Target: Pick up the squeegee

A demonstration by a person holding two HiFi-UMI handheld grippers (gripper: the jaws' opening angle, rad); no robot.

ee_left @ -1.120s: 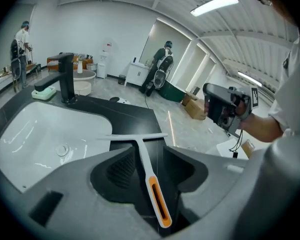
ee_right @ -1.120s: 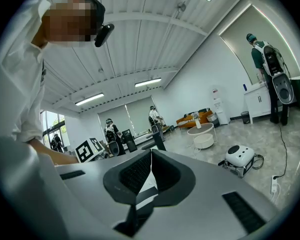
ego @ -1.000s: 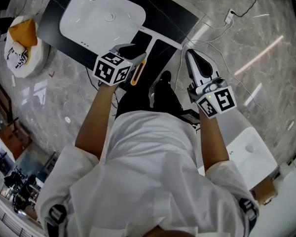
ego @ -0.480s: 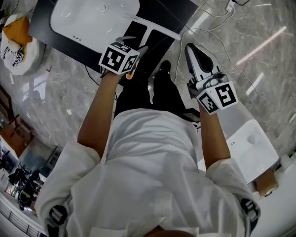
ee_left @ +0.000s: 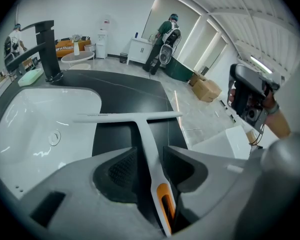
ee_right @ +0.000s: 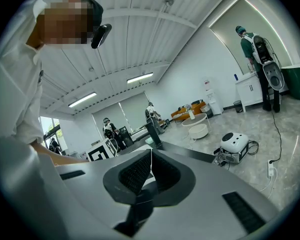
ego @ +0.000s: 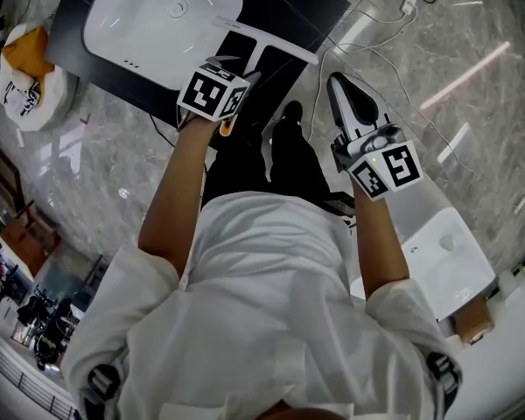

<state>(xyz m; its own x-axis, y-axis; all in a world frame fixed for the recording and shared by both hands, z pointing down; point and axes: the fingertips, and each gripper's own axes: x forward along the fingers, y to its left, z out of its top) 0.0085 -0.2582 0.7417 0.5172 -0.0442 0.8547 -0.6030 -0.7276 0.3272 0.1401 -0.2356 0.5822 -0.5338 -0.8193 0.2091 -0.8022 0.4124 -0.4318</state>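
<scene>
1. In the head view we see the squeegee (ego: 271, 44), a white T with an orange-tipped handle. It lies on the black counter (ego: 319, 11) beside the white basin (ego: 149, 24). The left gripper (ego: 238, 70) is over its handle, and the right gripper (ego: 339, 86) is held apart from it.
2. In the left gripper view we find the left gripper (ee_left: 150, 153) with its jaws spread. They have just been closing a little and straddle the squeegee (ee_left: 144, 131) handle unpinched.
3. In the right gripper view we see the right gripper (ee_right: 151, 160) pressed together on nothing.

Counter (ego: 319, 11): basin (ego: 157, 16) is set into left part | faucet (ee_left: 46, 49) is stood behind basin | squeegee (ee_left: 142, 134) is laid on counter, just right of basin | cable (ego: 378, 36) is laid on floor (ego: 437, 51), right of counter.
</scene>
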